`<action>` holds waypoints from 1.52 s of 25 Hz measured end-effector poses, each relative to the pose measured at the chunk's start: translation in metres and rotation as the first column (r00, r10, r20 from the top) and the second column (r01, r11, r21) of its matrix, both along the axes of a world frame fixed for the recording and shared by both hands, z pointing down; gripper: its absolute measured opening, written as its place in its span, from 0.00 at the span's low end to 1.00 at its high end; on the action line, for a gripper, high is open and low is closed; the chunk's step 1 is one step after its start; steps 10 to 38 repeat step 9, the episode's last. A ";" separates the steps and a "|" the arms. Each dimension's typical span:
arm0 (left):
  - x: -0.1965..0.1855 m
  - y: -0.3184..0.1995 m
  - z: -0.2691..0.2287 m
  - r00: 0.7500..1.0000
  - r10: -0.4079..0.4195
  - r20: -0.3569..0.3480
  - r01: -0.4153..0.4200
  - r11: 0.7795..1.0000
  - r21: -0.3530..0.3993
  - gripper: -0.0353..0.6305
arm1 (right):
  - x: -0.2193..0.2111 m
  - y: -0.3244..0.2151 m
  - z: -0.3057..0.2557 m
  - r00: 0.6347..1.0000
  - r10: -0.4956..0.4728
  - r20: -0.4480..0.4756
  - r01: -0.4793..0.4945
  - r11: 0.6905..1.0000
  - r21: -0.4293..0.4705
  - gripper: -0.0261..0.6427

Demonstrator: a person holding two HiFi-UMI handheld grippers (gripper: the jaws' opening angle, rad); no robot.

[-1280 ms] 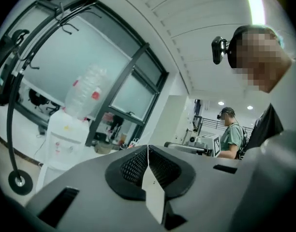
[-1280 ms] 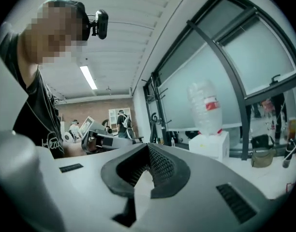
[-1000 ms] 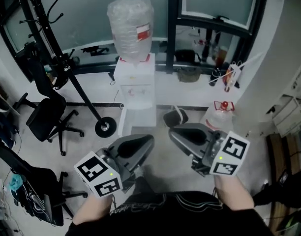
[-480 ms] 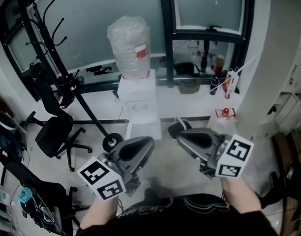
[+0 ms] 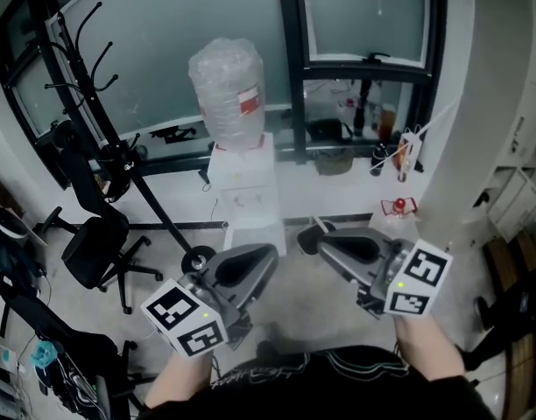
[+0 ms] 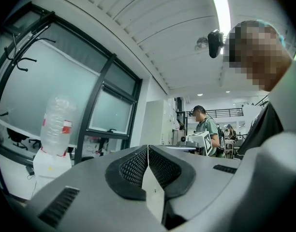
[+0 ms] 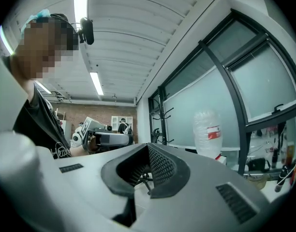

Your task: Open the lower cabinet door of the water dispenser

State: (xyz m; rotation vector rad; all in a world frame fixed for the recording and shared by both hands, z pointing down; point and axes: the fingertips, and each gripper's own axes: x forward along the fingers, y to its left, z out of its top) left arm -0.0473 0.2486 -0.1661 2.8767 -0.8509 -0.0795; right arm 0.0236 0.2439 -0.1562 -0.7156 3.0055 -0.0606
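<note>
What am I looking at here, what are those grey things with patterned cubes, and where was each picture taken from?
A person holds two tools: the left hand-held gripper and the right hand-held gripper; the cubes belong to them. One picture comes from a head camera looking down; the other two from cameras riding on each gripper, looking along its jaws. Both are shut and empty. Ahead stands a white water dispenser with its bottle, untouched.
</note>
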 end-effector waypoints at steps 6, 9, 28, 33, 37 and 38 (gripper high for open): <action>0.000 -0.006 -0.001 1.000 0.004 0.002 -0.004 1.000 0.002 0.06 | -0.002 -0.004 -0.003 1.000 0.007 0.005 -0.007 1.000 0.013 0.06; -0.001 -0.006 0.001 1.000 0.009 0.005 -0.009 1.000 0.001 0.06 | -0.003 -0.006 -0.001 1.000 0.012 0.010 -0.012 1.000 0.008 0.06; -0.001 -0.006 0.001 1.000 0.009 0.005 -0.009 1.000 0.001 0.06 | -0.003 -0.006 -0.001 1.000 0.012 0.010 -0.012 1.000 0.008 0.06; -0.001 -0.006 0.001 1.000 0.009 0.005 -0.009 1.000 0.001 0.06 | -0.003 -0.006 -0.001 1.000 0.012 0.010 -0.012 1.000 0.008 0.06; -0.001 -0.006 0.001 1.000 0.009 0.005 -0.009 1.000 0.001 0.06 | -0.003 -0.006 -0.001 1.000 0.012 0.010 -0.012 1.000 0.008 0.06; -0.001 -0.006 0.001 1.000 0.009 0.005 -0.009 1.000 0.001 0.06 | -0.003 -0.006 -0.001 1.000 0.012 0.010 -0.012 1.000 0.008 0.06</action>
